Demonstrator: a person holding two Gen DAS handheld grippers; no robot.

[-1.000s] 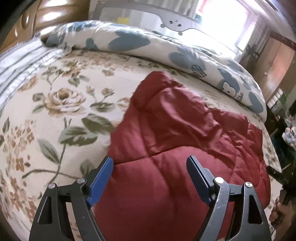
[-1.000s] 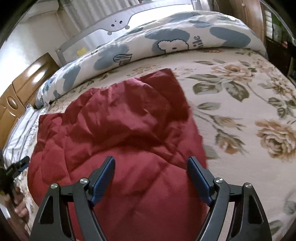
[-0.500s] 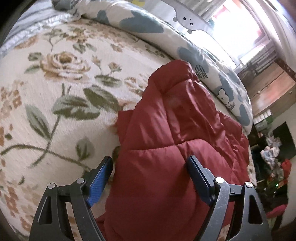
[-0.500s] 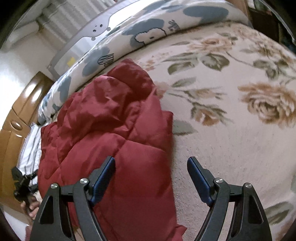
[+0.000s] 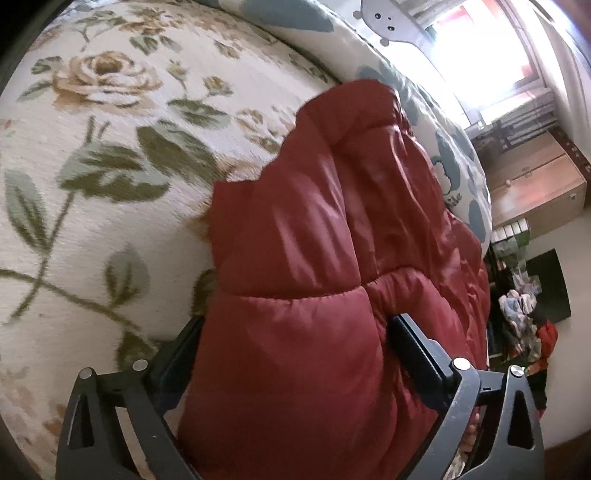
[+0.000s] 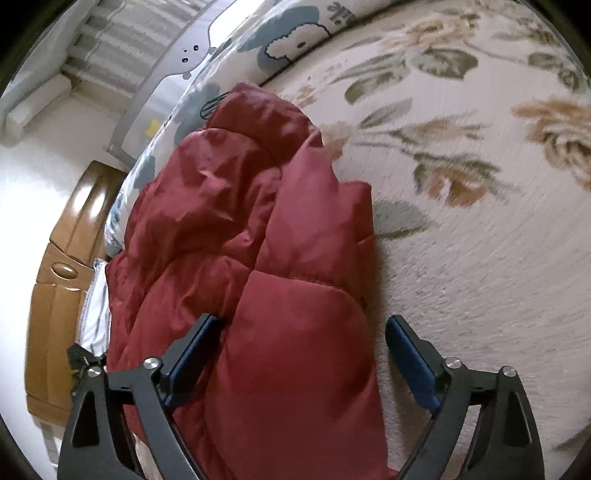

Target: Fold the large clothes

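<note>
Covering most of both views, the bed (image 5: 110,206) under your claws wears a cream spread printed with roses and green leaves. Along its far edge lies a rolled white quilt (image 6: 295,33) with blue cartoon patches, and a grey rail (image 6: 177,66) stands behind that. A wooden headboard (image 6: 62,266) shows at the left of the right wrist view; a wooden cabinet (image 5: 535,192) stands off the bed in the left wrist view.

The red puffer jacket (image 5: 314,277) lies bunched on the spread, running from the quilt toward you, quilted seams showing.

Your left claw (image 5: 295,343) points down over the jacket's near end; its jaws are opening, with a padded fold between them that bulges against both fingers. Your right claw (image 6: 303,343) sits at the jacket's other near corner, jaws also opening: the jacket fills the left part of the gap, while the right finger (image 6: 410,354) stands clear over bare spread.
</note>
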